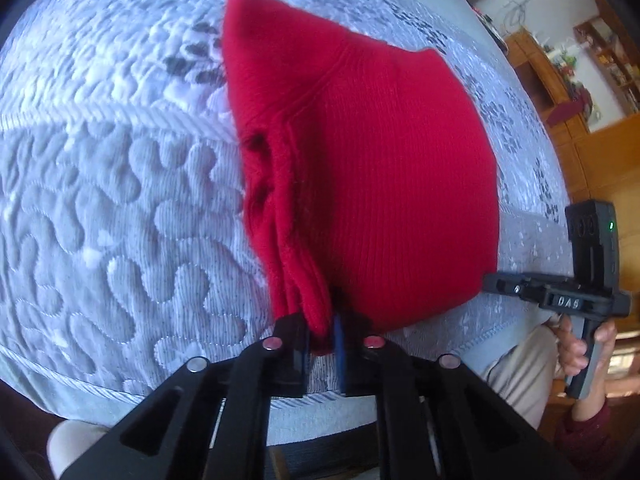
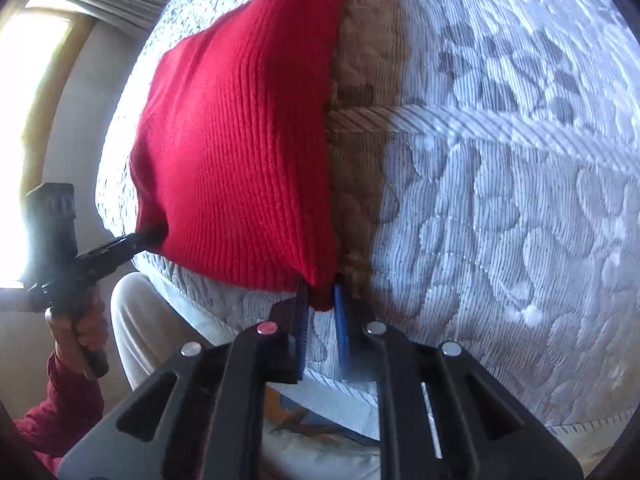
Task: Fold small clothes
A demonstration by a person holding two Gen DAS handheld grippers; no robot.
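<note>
Tongs first: we see the left gripper (image 1: pixel 320 334) pinched narrow on the near corner of the red knitted garment (image 1: pixel 360 168), several bunched layers of knit caught between its blue-lined pads. The right gripper (image 2: pixel 320 300) is likewise nipped tight on the garment's other near corner, a small tuck of red fabric pressed between its fingers. From the left wrist view we find the right gripper at the far right, its tip at the garment's edge and a hand (image 1: pixel 580 344) around its handle. The garment lies folded on the quilted grey-white bed cover (image 1: pixel 120 200), close to the near edge. Past the bed we make out wooden shelves (image 1: pixel 580 80) and a bright window (image 2: pixel 36 92).
</note>
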